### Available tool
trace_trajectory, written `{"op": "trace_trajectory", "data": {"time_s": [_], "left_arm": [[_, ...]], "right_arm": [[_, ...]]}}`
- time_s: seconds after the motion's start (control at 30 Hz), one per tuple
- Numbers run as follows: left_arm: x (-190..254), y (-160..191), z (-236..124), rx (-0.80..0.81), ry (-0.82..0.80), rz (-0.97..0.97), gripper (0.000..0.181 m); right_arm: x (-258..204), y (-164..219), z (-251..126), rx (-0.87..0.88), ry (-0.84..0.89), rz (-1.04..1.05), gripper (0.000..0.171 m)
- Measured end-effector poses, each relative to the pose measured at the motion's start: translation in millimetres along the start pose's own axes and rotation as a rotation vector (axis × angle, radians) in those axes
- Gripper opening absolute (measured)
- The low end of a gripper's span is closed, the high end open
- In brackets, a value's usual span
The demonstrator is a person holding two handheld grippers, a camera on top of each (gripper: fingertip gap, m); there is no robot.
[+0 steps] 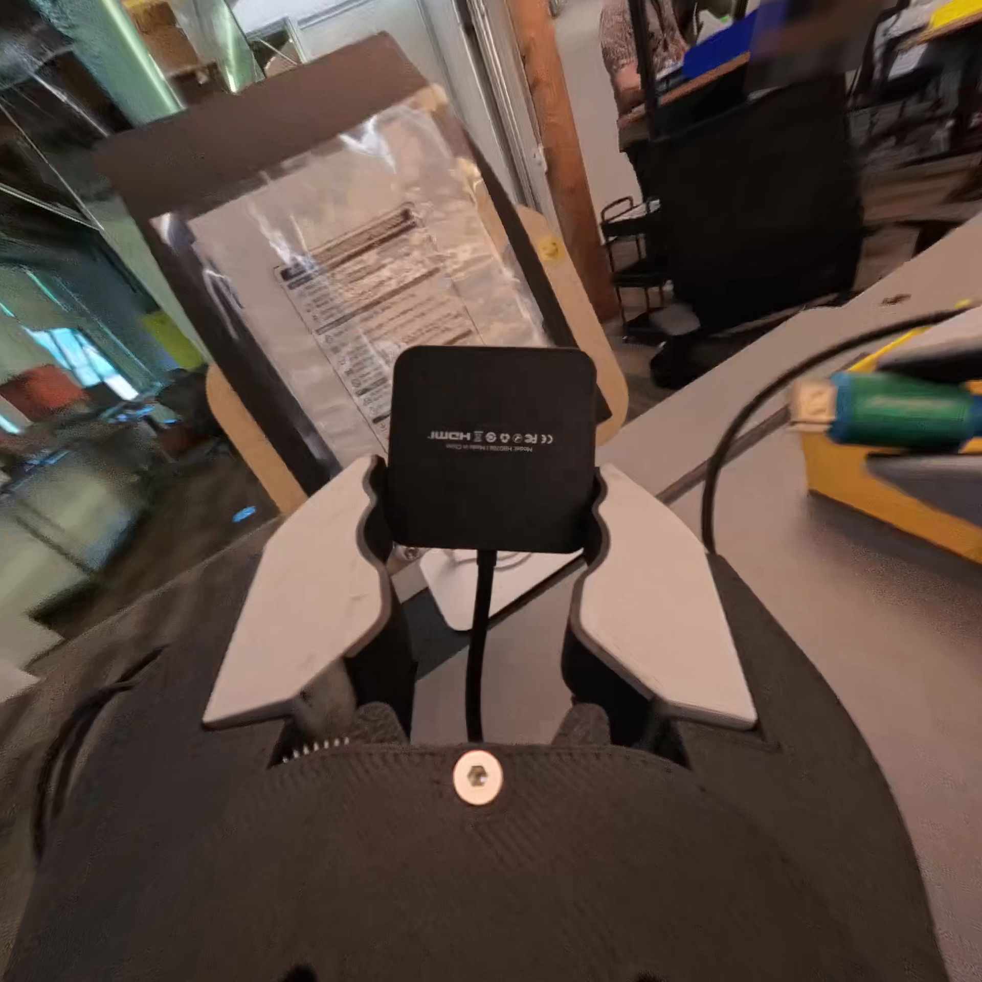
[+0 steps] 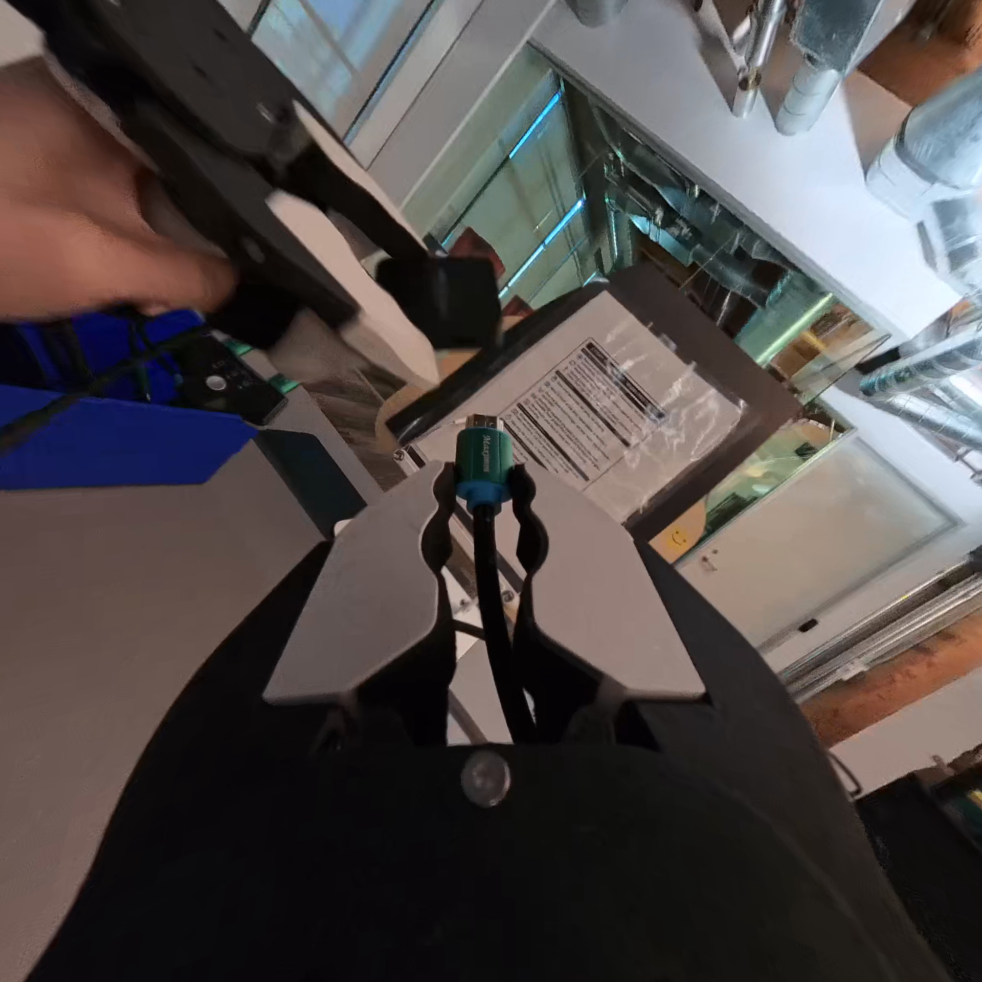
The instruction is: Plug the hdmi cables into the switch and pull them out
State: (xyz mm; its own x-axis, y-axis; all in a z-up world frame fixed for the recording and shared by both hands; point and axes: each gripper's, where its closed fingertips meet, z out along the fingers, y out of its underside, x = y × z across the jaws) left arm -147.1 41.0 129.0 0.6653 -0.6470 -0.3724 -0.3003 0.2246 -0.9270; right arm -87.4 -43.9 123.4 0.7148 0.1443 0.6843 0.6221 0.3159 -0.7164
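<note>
My left gripper (image 1: 486, 499) is shut on the black square HDMI switch (image 1: 491, 446), held up off the table with its labelled underside toward the camera and its own black lead (image 1: 478, 637) hanging back between the fingers. My right gripper (image 2: 481, 481) is shut on a green and blue HDMI plug (image 2: 482, 461), metal tip forward, its black cable (image 2: 494, 611) running back. In the left wrist view that plug (image 1: 898, 406) shows at the right, apart from the switch. In the right wrist view the switch (image 2: 451, 297) shows in the left gripper, up left of the plug.
A grey table (image 1: 797, 611) lies below. A plastic-wrapped flat panel with a printed sheet (image 1: 345, 265) stands behind the switch. A yellow object (image 1: 877, 489) lies at the right. A hand (image 2: 95, 234) holds the left gripper. Blue bins (image 2: 106, 441) sit at the left.
</note>
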Motion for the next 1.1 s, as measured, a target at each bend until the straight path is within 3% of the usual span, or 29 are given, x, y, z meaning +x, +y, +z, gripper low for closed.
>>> {"op": "trace_trajectory", "data": {"time_s": [0.1,0.33,0.6,0.8,1.1], "left_arm": [[2,-20,-22,0.081,0.265,-0.264,0.071],[0,-47,-54,0.166,0.298,-0.24,0.071],[10,-50,-55,0.171,0.361,-0.257,0.071],[17,-44,-47,0.142,0.375,-0.262,0.071],[25,-40,-42,0.119,0.379,-0.235,0.071]], "right_arm": [[18,-10,-10,0.026,-0.03,0.118,0.021],[93,-7,-78,-0.048,-0.049,0.245,0.021],[152,102,-166,-0.366,-0.037,0.389,0.022],[136,177,-181,-0.573,-0.15,0.584,0.022],[73,215,-165,-0.814,-0.404,0.731,0.021]]}}
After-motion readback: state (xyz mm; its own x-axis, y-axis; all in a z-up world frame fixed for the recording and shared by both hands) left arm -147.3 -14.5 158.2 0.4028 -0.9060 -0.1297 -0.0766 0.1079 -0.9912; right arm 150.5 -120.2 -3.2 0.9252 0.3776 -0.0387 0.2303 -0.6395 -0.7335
